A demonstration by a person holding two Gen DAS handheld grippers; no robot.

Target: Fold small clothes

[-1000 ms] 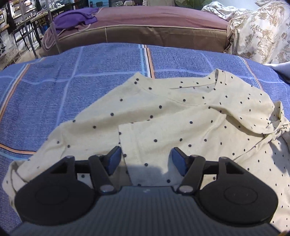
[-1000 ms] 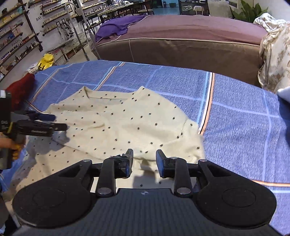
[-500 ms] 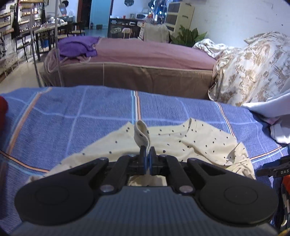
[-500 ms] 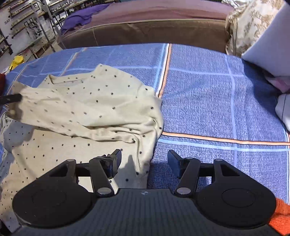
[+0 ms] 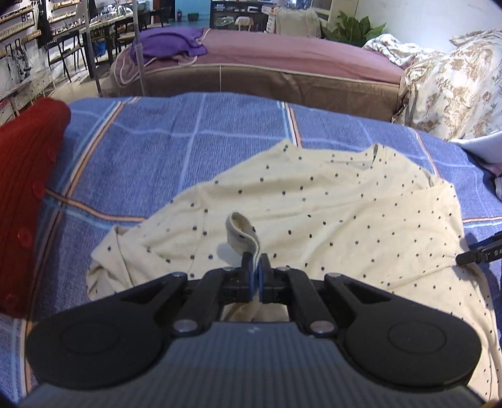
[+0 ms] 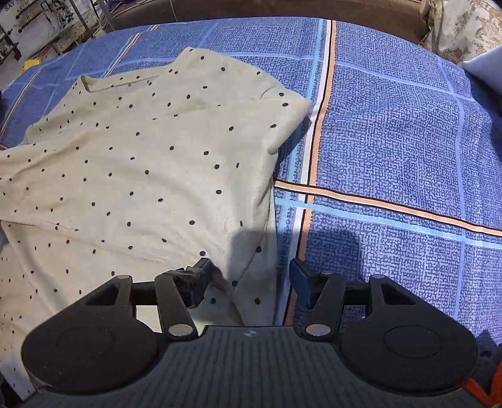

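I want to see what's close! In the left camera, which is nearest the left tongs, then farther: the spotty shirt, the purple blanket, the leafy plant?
1. Spotty shirt: pinched in the left tongs, lying on the blue bedspread.
2. Purple blanket: far back, left, on the pink bed.
3. Leafy plant: farthest, top right, behind that bed.

One dotted shirt — two grippers

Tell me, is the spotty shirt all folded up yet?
Not yet. One sleeve of the polka-dot shirt already looks folded across its front. The left gripper is pinching a bit of shirt edge, and the right gripper is open over the side edge. The remaining folds are left.
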